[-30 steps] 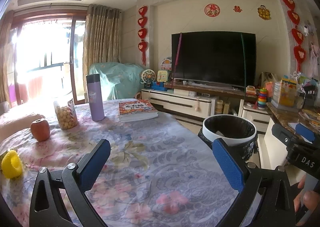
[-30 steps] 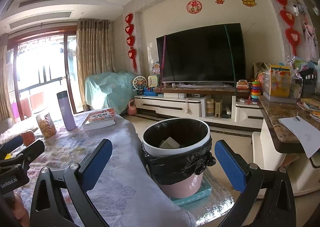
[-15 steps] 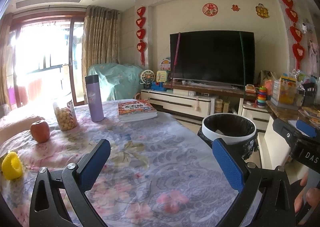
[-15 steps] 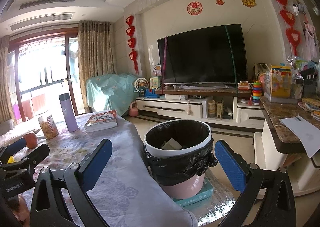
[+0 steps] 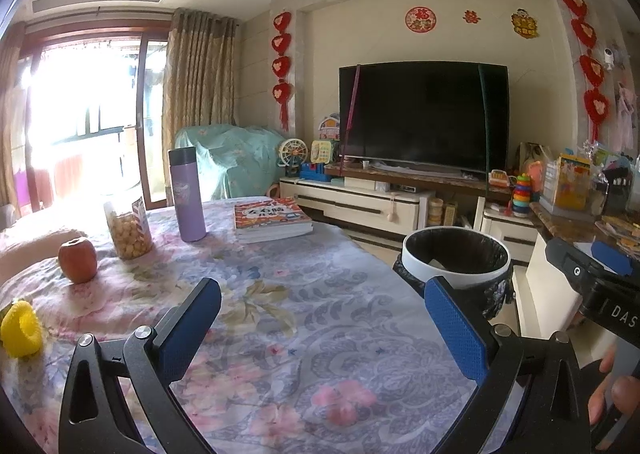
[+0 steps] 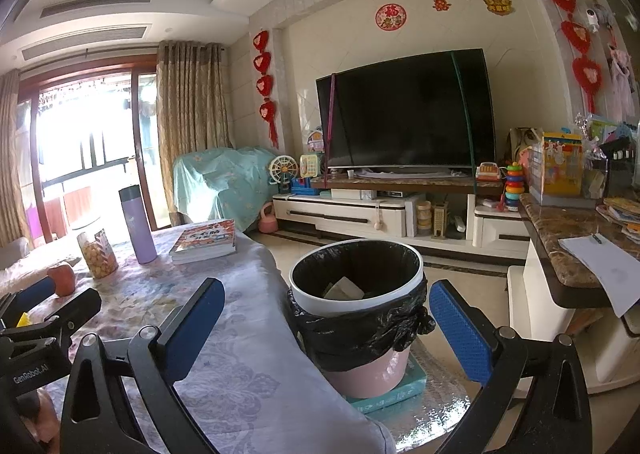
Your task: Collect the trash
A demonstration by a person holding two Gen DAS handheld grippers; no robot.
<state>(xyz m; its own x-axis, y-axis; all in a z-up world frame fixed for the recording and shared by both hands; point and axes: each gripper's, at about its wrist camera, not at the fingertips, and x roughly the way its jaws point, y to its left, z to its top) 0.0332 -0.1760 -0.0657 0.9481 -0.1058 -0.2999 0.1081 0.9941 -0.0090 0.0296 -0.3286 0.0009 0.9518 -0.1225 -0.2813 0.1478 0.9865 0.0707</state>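
A pink trash bin [image 6: 356, 286] with a black liner and white rim stands on the floor beside the table; crumpled paper [image 6: 344, 289] lies inside. It also shows in the left wrist view [image 5: 456, 260] at right. My right gripper [image 6: 326, 318] is open and empty, held in front of the bin. My left gripper [image 5: 322, 318] is open and empty above the flowered tablecloth [image 5: 280, 314]. The right gripper's body [image 5: 596, 286] shows at the right edge of the left wrist view.
On the table are a purple flask [image 5: 187, 194], a book [image 5: 272, 219], a snack jar [image 5: 128, 230], an apple [image 5: 78, 259] and a yellow ring-shaped thing [image 5: 20, 328]. A TV cabinet [image 6: 400, 210] lines the far wall. A marble counter [image 6: 568, 250] with paper stands at right.
Both views have shifted very slightly; the grippers stay open and empty. Nothing on the table has moved.
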